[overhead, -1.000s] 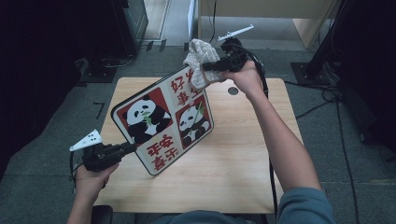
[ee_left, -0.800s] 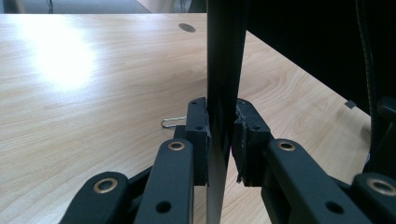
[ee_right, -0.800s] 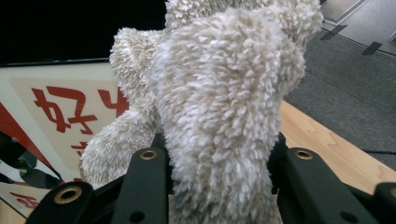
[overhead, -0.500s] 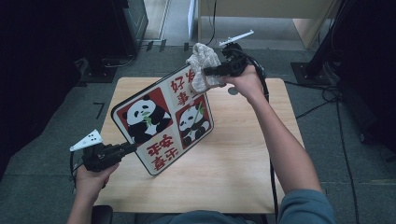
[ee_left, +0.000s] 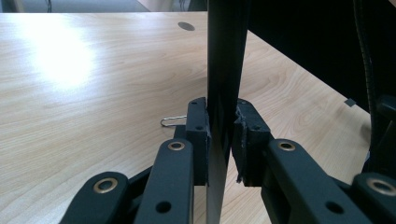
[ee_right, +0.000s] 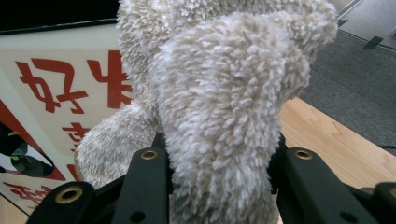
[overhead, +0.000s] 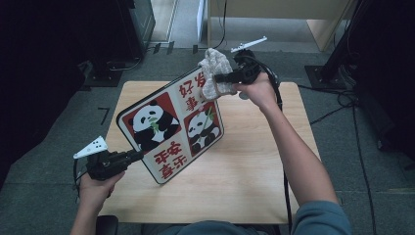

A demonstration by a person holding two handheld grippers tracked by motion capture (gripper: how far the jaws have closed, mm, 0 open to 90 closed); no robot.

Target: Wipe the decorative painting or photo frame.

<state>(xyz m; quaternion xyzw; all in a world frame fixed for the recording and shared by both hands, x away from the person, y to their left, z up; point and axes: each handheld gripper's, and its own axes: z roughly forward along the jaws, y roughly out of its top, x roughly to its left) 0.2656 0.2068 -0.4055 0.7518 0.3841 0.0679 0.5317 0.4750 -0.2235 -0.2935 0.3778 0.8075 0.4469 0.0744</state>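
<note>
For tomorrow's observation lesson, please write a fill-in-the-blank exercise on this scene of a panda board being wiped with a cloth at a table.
1. The left gripper is shut on the edge of the ____ board.
2. The right gripper is shut on a fluffy beige ____.
3. The cloth touches the board's far ____.
4. Beside the left jaws, a metal ____ lies on the wooden table.

Missing words: panda; cloth; corner; paper clip

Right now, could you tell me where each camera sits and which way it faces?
High view: above the person's side, looking forward and down on the table; both forearms, left gripper, right gripper.
Left gripper view: along its jaws clamping the panda board edge-on.
Right gripper view: along its jaws gripping the fluffy cloth.
Shared: board, table.
</note>
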